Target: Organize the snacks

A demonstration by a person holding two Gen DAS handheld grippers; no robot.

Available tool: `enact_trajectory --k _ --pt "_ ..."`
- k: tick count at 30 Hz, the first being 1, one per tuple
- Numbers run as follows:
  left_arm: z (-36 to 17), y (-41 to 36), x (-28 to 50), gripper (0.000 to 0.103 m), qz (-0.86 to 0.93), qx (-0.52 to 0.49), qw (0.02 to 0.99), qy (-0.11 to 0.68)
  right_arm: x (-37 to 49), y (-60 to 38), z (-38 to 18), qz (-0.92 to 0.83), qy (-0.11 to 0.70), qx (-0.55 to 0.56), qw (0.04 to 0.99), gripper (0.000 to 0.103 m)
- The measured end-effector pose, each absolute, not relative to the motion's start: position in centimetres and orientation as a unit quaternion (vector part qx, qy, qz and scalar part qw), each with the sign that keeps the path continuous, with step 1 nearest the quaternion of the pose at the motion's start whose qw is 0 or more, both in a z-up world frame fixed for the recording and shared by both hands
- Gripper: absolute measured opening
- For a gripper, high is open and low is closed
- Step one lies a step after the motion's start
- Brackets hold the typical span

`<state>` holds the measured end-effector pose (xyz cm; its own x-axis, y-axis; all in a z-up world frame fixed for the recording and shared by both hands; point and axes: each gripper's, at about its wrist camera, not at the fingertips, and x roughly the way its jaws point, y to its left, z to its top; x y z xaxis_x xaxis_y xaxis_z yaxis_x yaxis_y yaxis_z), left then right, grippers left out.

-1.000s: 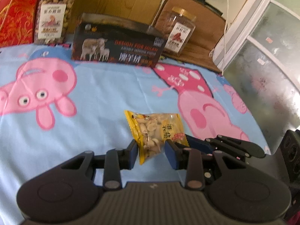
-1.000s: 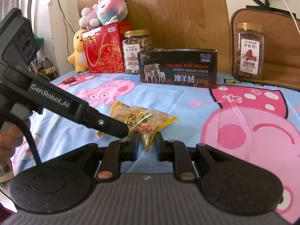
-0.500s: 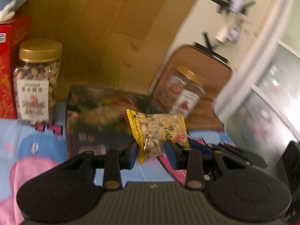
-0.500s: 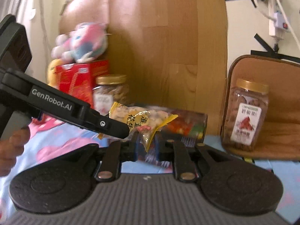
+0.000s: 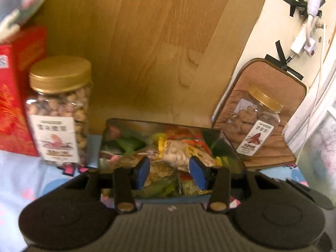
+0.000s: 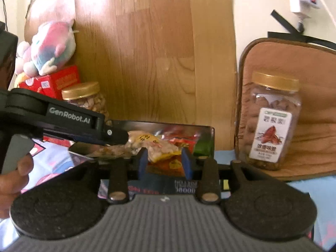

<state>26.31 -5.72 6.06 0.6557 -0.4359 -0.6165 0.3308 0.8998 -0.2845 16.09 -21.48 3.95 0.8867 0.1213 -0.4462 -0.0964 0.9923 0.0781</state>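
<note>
A yellow peanut packet (image 5: 178, 153) lies on top of several snack packets inside the open dark box (image 5: 109, 130) at the back of the bed. My left gripper (image 5: 170, 172) is open just above the box, with the packet loose between its blue pads. My right gripper (image 6: 164, 162) is also open over the same box (image 6: 206, 134), and the packet (image 6: 159, 150) rests between its pads without being clamped. The left gripper's black arm (image 6: 69, 117) crosses the right wrist view from the left.
A gold-lidded jar of nuts (image 5: 58, 111) stands left of the box, with a red gift box (image 5: 12, 96) beside it. Another gold-lidded jar (image 6: 273, 121) stands right on a brown cushion (image 6: 310, 105). A wooden headboard (image 5: 136, 52) rises behind; a plush toy (image 6: 50, 48) sits on the red box.
Both grippers carried the peanut packet up from the blanket to over the box, then opened. The packet now lies on the snacks in the box.
</note>
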Motion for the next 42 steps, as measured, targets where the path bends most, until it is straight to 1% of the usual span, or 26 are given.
enact_trajectory --k 7,10,15,16,19,22,27,28,29,30,31,33,34,36,42 --pt "7.2 -4.8 20.2 0.043 -0.163 -0.039 0.929 0.330 11.6 -22.4 4.1 0.065 0.217 0.101 0.969 0.038" --pt "6.8 -4.8 17.3 0.047 -0.158 -0.038 0.929 0.331 9.1 -22.6 3.7 0.065 0.213 0.139 0.965 0.038" --pt "5.6 -4.8 12.5 0.048 -0.138 -0.010 0.934 0.328 4.4 -22.4 3.0 0.052 0.209 0.173 0.961 0.039" --pt "5.3 -4.7 11.6 0.048 -0.135 -0.008 0.935 0.329 3.4 -22.4 2.9 0.052 0.209 0.182 0.959 0.039" --pt "4.7 -4.1 9.4 0.055 -0.122 0.000 0.937 0.327 1.4 -22.3 2.7 0.053 0.211 0.196 0.956 0.040" --pt "4.3 -3.6 7.5 0.056 -0.111 0.012 0.938 0.327 0.1 -22.3 2.6 0.059 0.211 0.221 0.950 0.040" --pt "3.7 -3.0 5.0 0.060 -0.092 0.028 0.941 0.325 -2.0 -21.6 2.7 0.067 0.201 0.242 0.947 0.040" --pt "3.5 -2.9 4.5 0.069 -0.088 0.028 0.941 0.327 -2.4 -21.3 2.8 0.070 0.199 0.243 0.947 0.041" --pt "3.4 -2.8 4.1 0.090 -0.085 0.027 0.941 0.328 -2.9 -21.1 2.8 0.072 0.196 0.244 0.947 0.043" --pt "3.3 -2.7 3.7 0.100 -0.081 0.027 0.942 0.326 -3.4 -20.9 2.8 0.072 0.193 0.245 0.947 0.046" --pt "3.2 -2.7 3.1 0.103 -0.073 0.029 0.945 0.316 -3.8 -20.7 2.8 0.072 0.191 0.245 0.948 0.046" --pt "3.2 -2.9 2.1 0.103 -0.062 0.047 0.949 0.305 -4.6 -20.5 2.8 0.072 0.189 0.246 0.948 0.047" --pt "3.2 -3.1 1.7 0.103 -0.062 0.053 0.949 0.305 -5.0 -20.4 2.8 0.071 0.187 0.248 0.948 0.050" --pt "3.2 -3.1 1.3 0.103 -0.063 0.054 0.948 0.306 -5.6 -20.3 2.8 0.067 0.186 0.252 0.947 0.053" --pt "3.0 -2.9 0.1 0.103 -0.054 0.055 0.950 0.302 -6.8 -20.0 2.8 0.061 0.180 0.257 0.948 0.056"
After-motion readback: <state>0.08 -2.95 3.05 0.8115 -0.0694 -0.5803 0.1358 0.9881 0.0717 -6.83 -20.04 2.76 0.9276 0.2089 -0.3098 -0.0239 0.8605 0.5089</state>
